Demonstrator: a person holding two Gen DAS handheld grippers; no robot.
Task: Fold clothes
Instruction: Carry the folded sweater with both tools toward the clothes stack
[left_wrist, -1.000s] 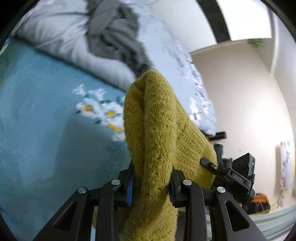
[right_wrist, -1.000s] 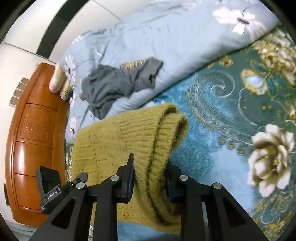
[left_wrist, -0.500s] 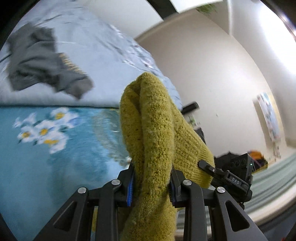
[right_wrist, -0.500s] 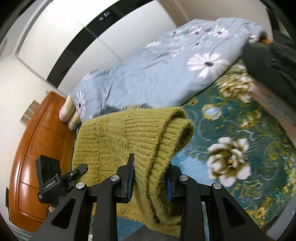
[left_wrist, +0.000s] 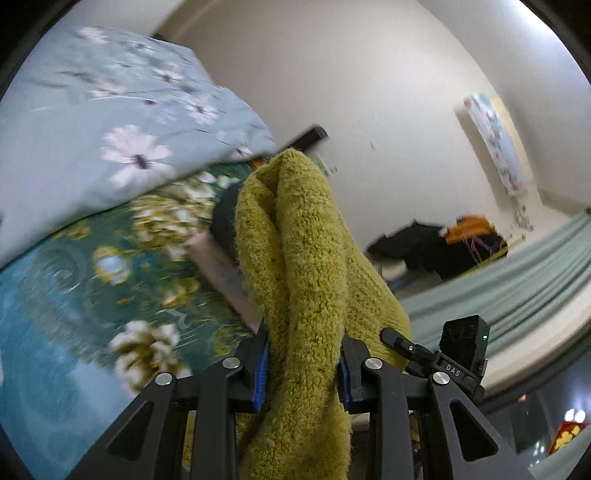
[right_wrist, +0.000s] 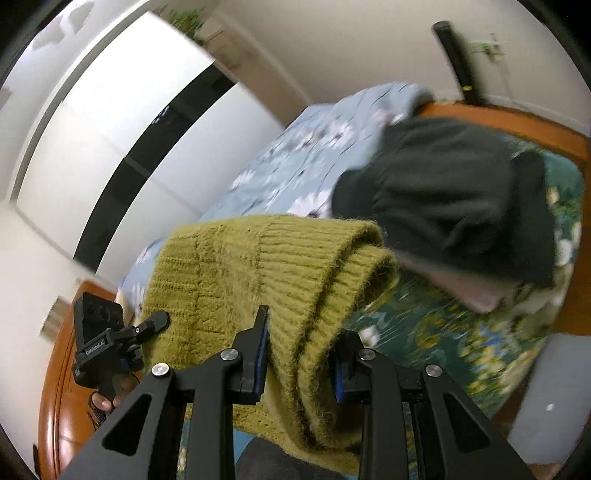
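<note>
A mustard-yellow knitted sweater (left_wrist: 303, 266) hangs folded between both grippers, lifted off the bed. My left gripper (left_wrist: 301, 373) is shut on one thick folded edge of it, the wool bulging up between the blue pads. My right gripper (right_wrist: 299, 362) is shut on the other folded edge (right_wrist: 332, 266), with the ribbed knit stretching away to the left. In the right wrist view the left gripper's body (right_wrist: 99, 343) shows at the far end of the sweater. The right gripper's body (left_wrist: 458, 354) appears in the left wrist view.
Below lies a bed with a teal floral cover (left_wrist: 74, 295) and a pale blue flowered duvet (left_wrist: 122, 122). A dark garment (right_wrist: 454, 199) lies on the bed near its orange wooden frame (right_wrist: 517, 122). A wooden headboard (right_wrist: 55, 398) stands at left; clutter (left_wrist: 443, 247) sits by the wall.
Both grippers have risen and swung across with the sweater still gripped. The views turned from the duvet and grey garment toward the walls, the bed's foot and a dark garment.
</note>
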